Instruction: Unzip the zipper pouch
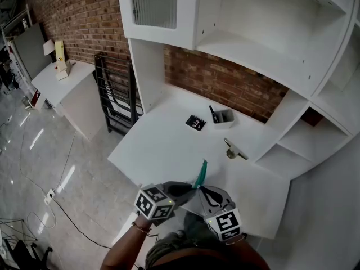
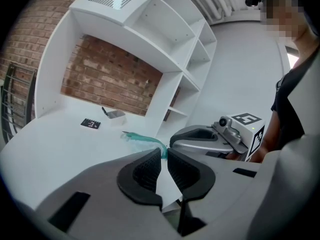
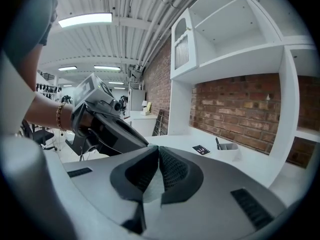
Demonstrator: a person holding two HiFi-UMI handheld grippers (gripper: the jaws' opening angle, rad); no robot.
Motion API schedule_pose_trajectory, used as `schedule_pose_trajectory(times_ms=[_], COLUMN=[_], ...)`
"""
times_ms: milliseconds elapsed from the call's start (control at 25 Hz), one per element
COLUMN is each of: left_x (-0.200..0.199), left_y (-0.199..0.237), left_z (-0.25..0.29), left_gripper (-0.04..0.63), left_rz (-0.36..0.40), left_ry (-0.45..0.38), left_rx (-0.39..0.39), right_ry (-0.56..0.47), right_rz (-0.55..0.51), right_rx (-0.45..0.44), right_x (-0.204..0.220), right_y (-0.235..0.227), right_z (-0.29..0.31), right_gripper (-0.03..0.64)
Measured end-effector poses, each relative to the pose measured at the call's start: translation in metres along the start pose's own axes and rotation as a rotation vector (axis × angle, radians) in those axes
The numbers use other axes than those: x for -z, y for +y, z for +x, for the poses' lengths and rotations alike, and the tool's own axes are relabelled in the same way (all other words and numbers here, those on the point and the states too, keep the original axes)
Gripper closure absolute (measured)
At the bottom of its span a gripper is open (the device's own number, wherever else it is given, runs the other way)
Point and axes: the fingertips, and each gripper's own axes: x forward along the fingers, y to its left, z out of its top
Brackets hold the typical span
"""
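The zipper pouch is clear with a teal zipper and hangs over the front of the white desk, between both grippers. In the left gripper view its teal zipper strip runs from the desk up into my left gripper, which is shut on the pouch's top edge; clear sheet hangs below the pads. My right gripper is shut too, with a thin pale bit of the pouch between its pads. In the head view the left gripper and right gripper meet tip to tip.
Further back on the desk lie a black card, a small white tray with a pen and a brass-coloured metal piece. White shelves rise behind and to the right. A black rack stands left of the desk.
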Motion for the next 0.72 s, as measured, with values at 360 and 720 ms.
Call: schedule_pose_trajectory(times_ms=[360,720], left_x=[0.0,0.014], left_y=[0.002,-0.008], left_z=[0.006,0.003], left_gripper=[0.554,0.557], left_rz=[-0.057,-0.069], left_ry=[0.015,0.046], left_rx=[-0.012,0.016], right_ry=[0.03,0.058], right_rz=[-0.058,-0.014], right_rx=[0.082,0.17], right_x=[0.002,0.009], right_y=[-0.006,-0.045], right_z=[0.002,-0.004], right_gripper=[0.61,0.614])
